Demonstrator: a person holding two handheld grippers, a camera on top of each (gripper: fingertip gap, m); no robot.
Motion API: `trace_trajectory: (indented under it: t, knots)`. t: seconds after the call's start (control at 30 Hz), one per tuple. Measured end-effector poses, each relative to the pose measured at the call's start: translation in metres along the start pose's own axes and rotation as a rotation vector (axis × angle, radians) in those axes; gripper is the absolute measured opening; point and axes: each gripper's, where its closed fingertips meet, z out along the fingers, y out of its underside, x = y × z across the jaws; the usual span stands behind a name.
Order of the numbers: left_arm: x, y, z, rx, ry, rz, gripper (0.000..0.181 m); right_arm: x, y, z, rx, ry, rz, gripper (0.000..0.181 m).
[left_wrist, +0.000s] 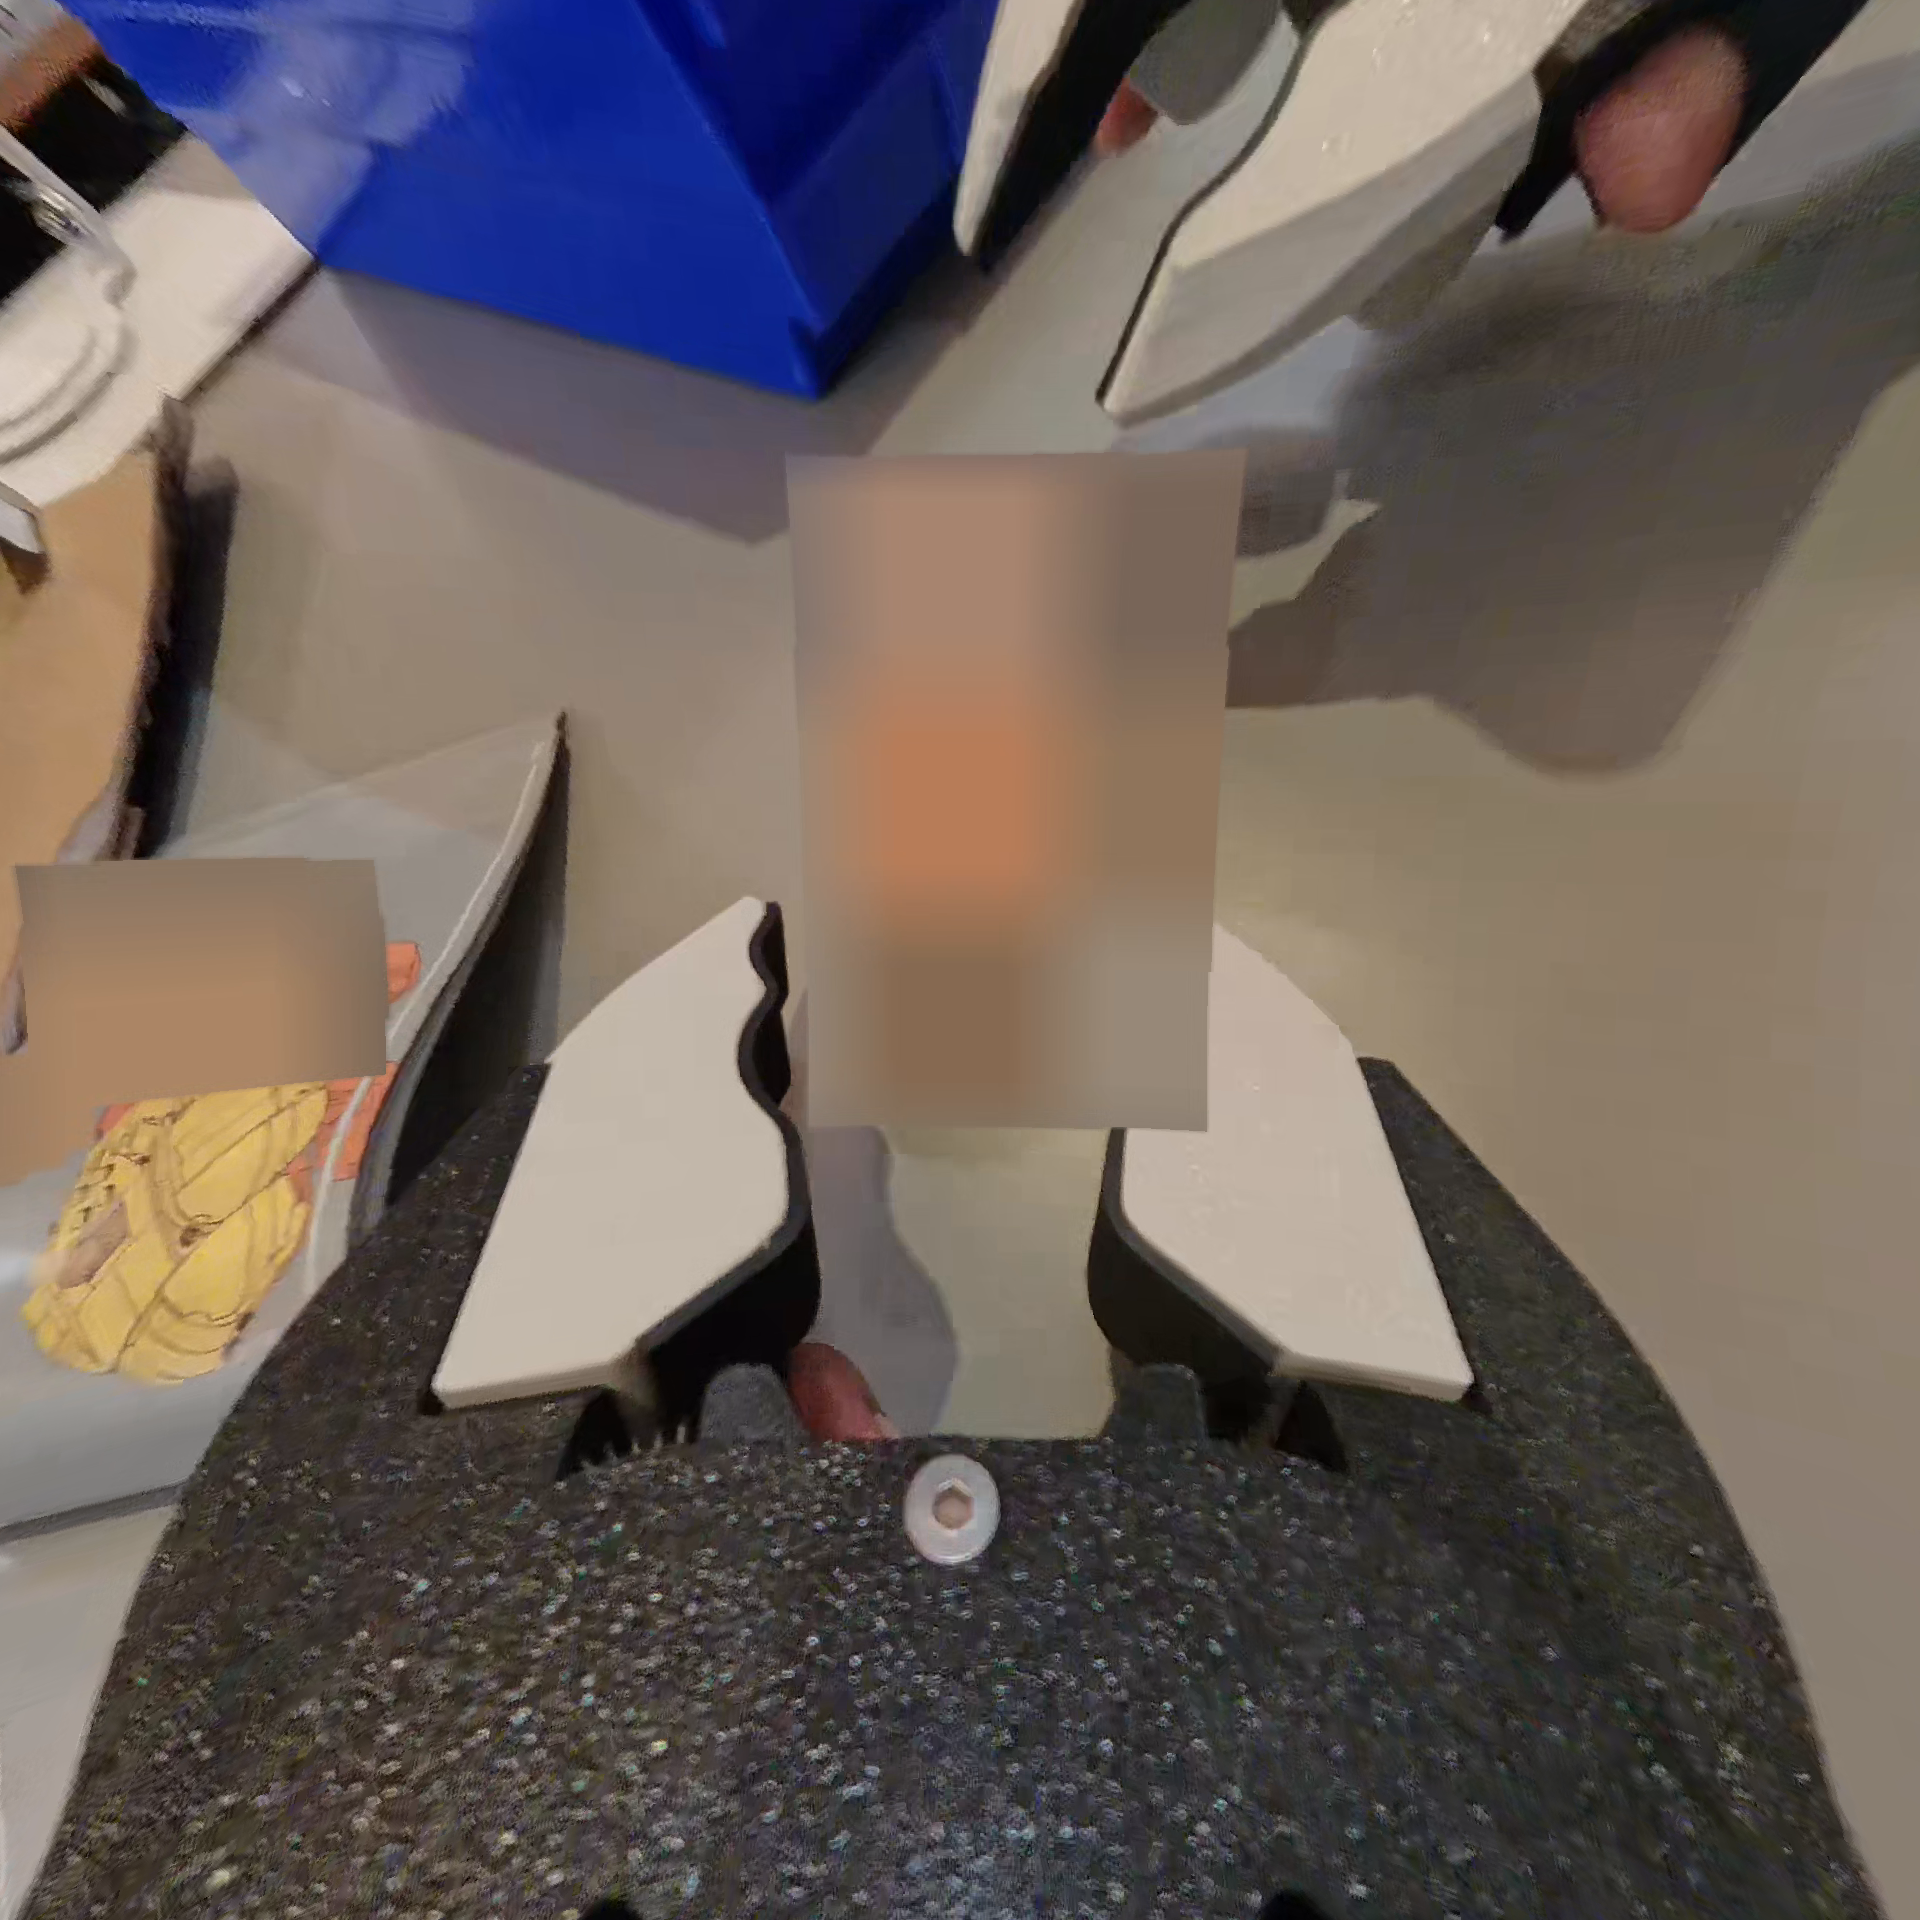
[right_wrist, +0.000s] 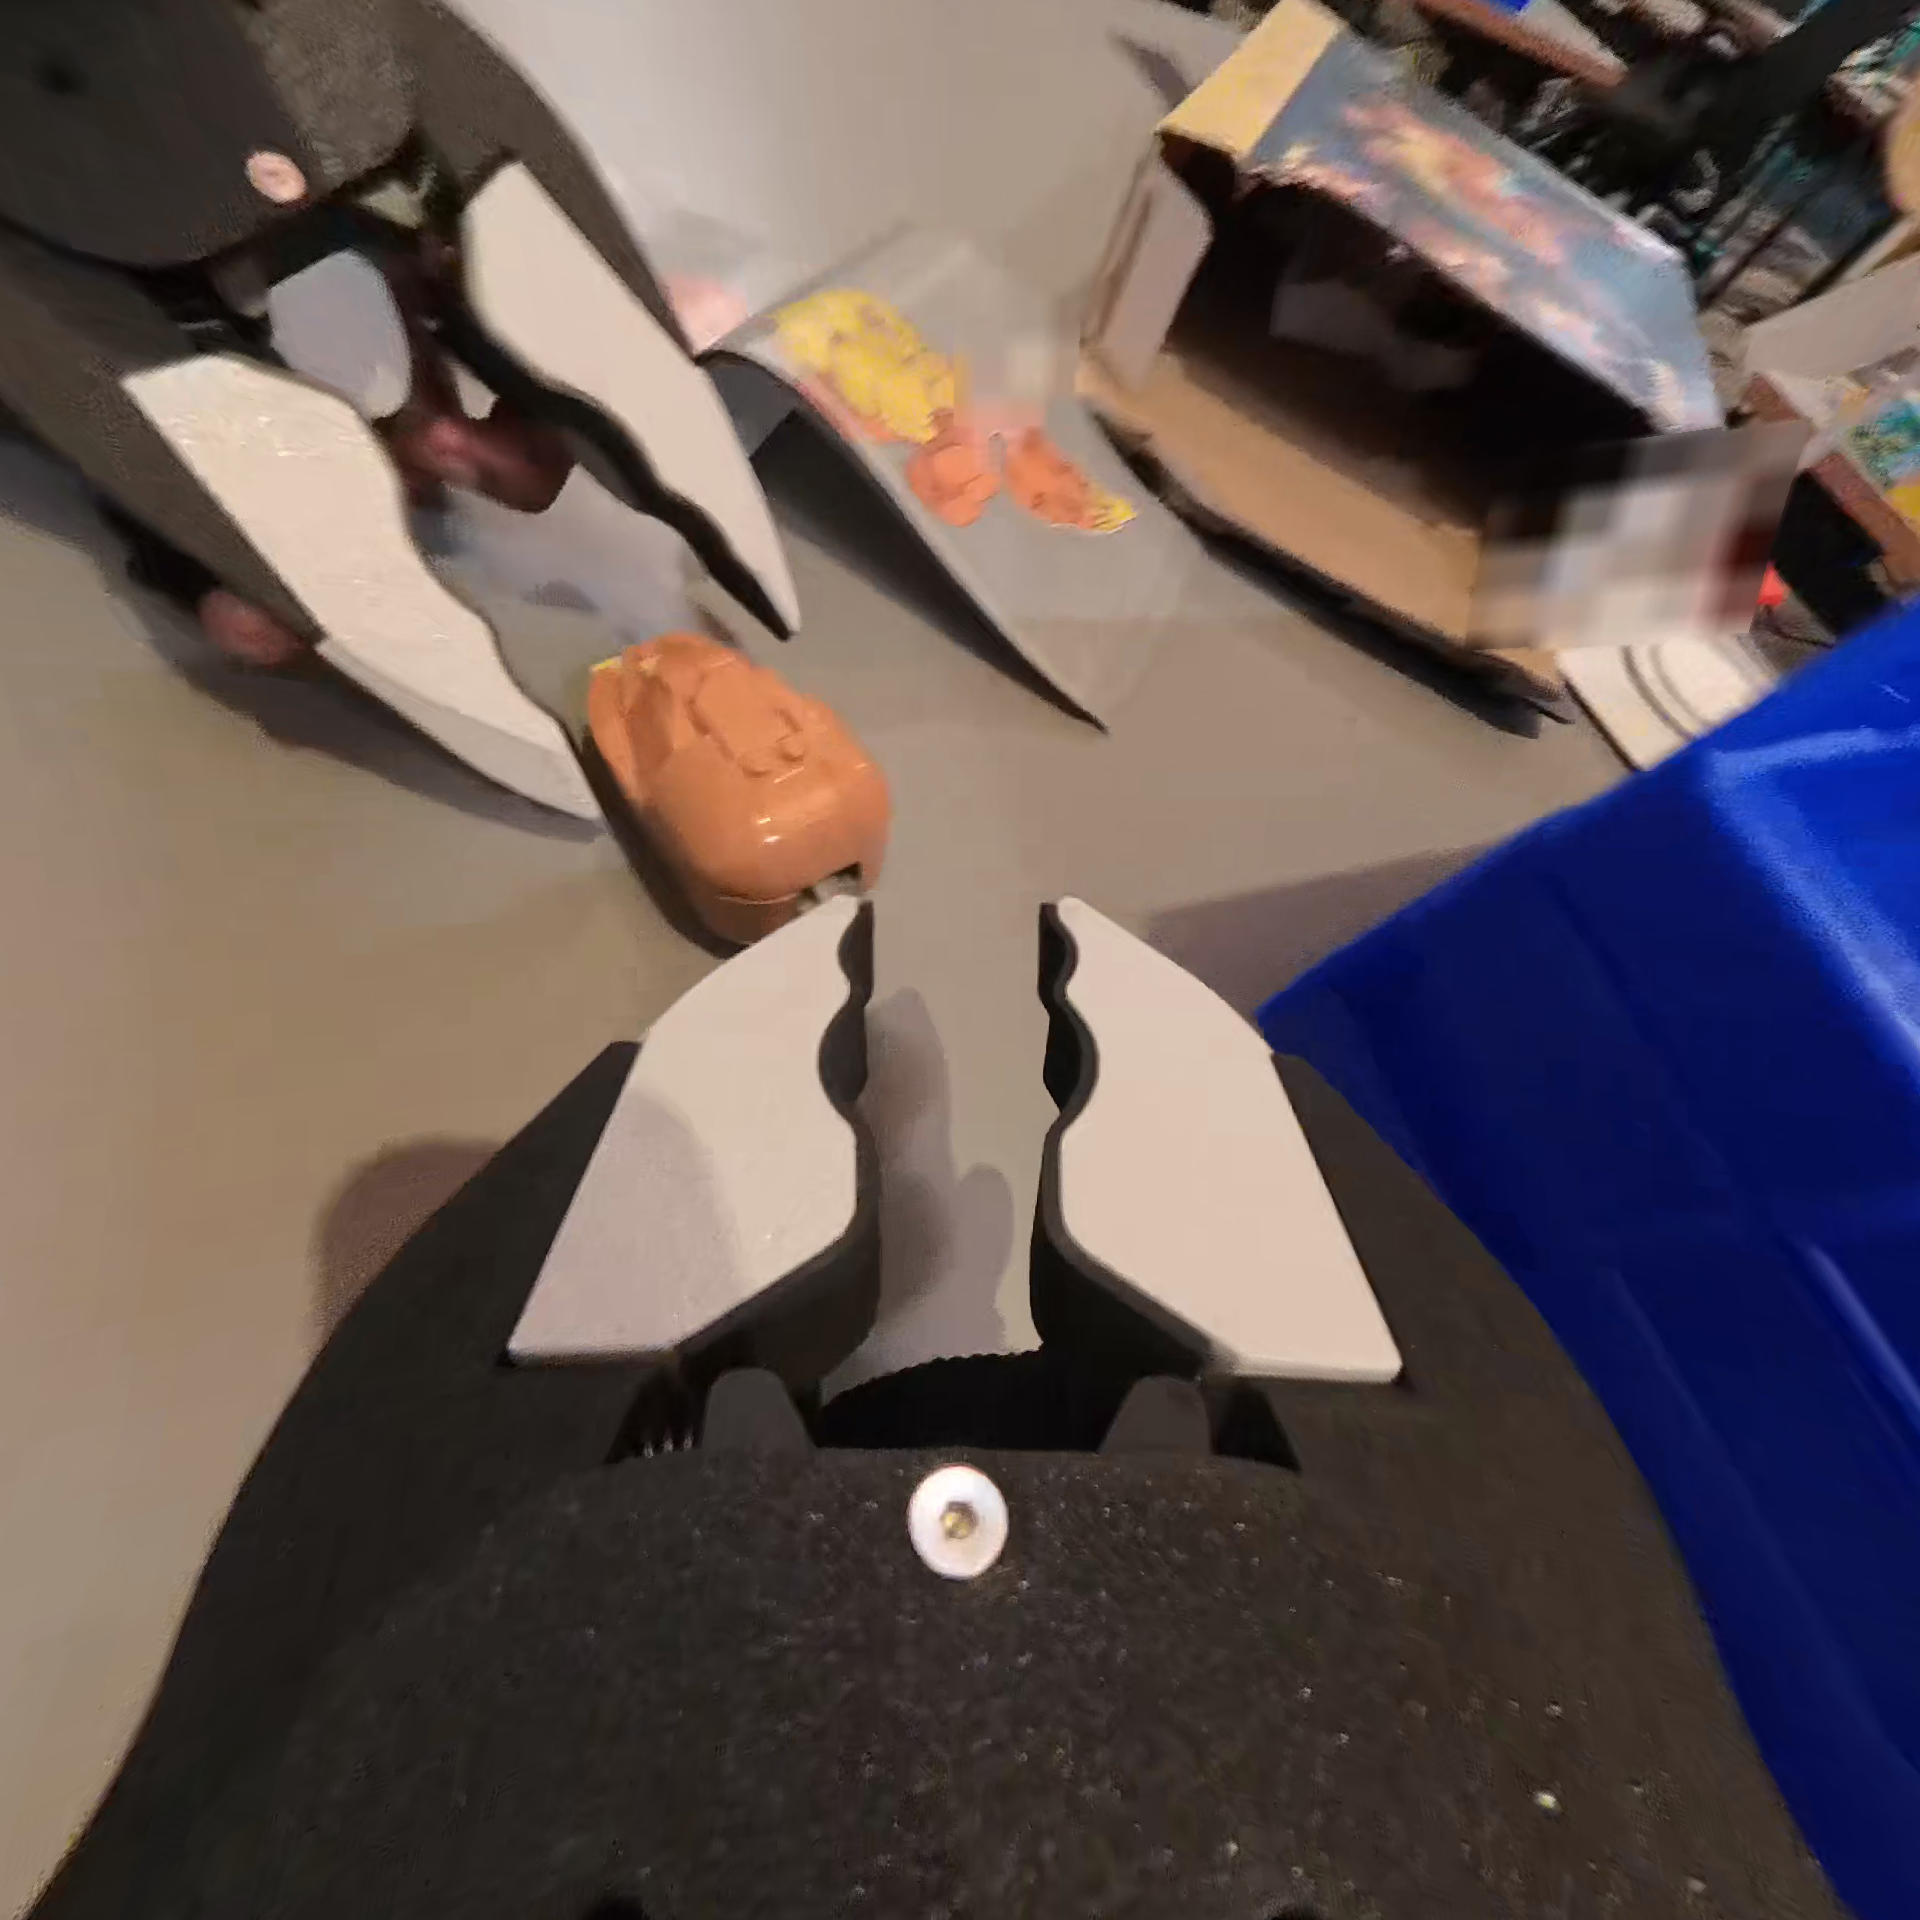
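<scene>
Right wrist view: left gripper (right_wrist: 681, 717) at far left, fingers spread wide, gripping nothing; one orange moulded toy (right_wrist: 727, 779) lies on grey tabletop (right_wrist: 208, 987) just beside its lower fingertip. Behind, one curved grey card (right_wrist: 997, 582) bearing yellow and orange pieces, then one open cardboard box (right_wrist: 1299, 468). Centre foreground, right gripper (right_wrist: 956, 914), fingers apart, empty, left tip near toy. One blue bin (right_wrist: 1662, 1039) at right. Two grippers in all
</scene>
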Motion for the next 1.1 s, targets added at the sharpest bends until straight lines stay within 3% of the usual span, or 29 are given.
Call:
trace_trajectory:
  t: [0.23, 0.43, 0.6, 0.77, 1.0, 1.1]
  knots:
    - [0.005, -0.004, 0.012, -0.040, 0.055, -0.032, 0.056, -0.028, -0.019, 0.019, 0.061, -0.069, -0.141, 0.041]
    - [0.001, -0.004, 0.014, -0.047, 0.043, -0.001, 0.051, -0.033, -0.017, 0.031, 0.003, -0.069, -0.255, 0.050]
    - [0.001, -0.009, 0.011, -0.022, -0.001, 0.137, 0.051, -0.037, -0.010, 0.031, -0.040, -0.131, -0.204, 0.051]
    - [0.017, -0.030, 0.002, 0.074, 0.056, 0.224, 0.050, -0.048, 0.018, 0.032, -0.161, -0.200, -0.217, 0.065]
    - [0.026, -0.039, 0.004, 0.058, 0.103, 0.287, 0.050, -0.050, 0.013, 0.027, -0.121, -0.222, -0.148, 0.072]
    - [0.029, -0.041, 0.006, 0.048, 0.106, 0.315, 0.050, -0.051, 0.014, 0.026, -0.121, -0.222, -0.157, 0.065]
